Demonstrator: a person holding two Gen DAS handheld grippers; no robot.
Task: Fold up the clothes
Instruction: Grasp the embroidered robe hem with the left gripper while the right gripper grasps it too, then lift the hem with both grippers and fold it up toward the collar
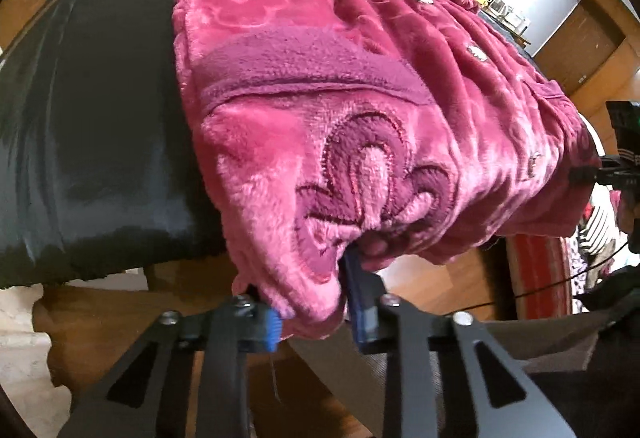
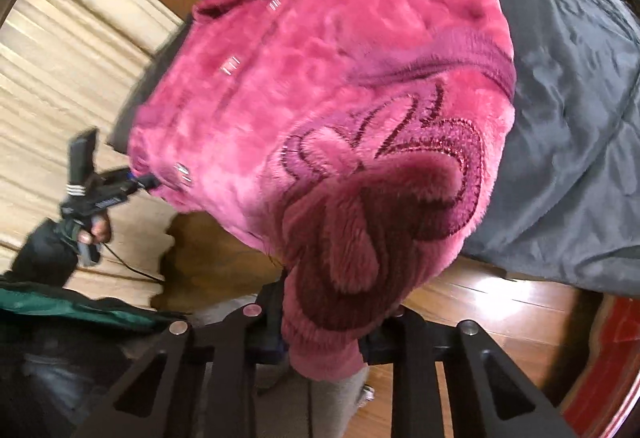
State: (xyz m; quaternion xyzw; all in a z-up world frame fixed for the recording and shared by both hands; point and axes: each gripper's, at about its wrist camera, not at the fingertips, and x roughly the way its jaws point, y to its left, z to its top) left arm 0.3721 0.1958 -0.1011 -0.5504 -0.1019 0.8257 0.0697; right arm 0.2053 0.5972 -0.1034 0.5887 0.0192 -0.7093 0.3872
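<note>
A pink fleece garment (image 1: 320,49) with shiny buttons and a purple embroidered flower on each pocket lies on a dark grey bedcover (image 1: 100,97), its hem hanging over the near edge. My left gripper (image 1: 312,302) is shut on the hem corner below one flower, with fabric bunched between the blue pads (image 1: 272,330). In the right wrist view the same garment (image 2: 320,77) spreads over the bedcover (image 2: 580,117). My right gripper (image 2: 324,330) is shut on the other hem corner, which hides its pads. Each gripper also shows in the other's view, left gripper (image 2: 138,181) and right gripper (image 1: 588,173), both at the hem.
A wooden floor (image 2: 460,302) runs below the bed edge. A red patterned rug (image 1: 536,270) lies to the right. Wooden cupboards (image 1: 588,33) and a shelf with small bottles (image 1: 496,3) stand beyond the bed. A hand and dark sleeve (image 2: 44,254) hold the left gripper.
</note>
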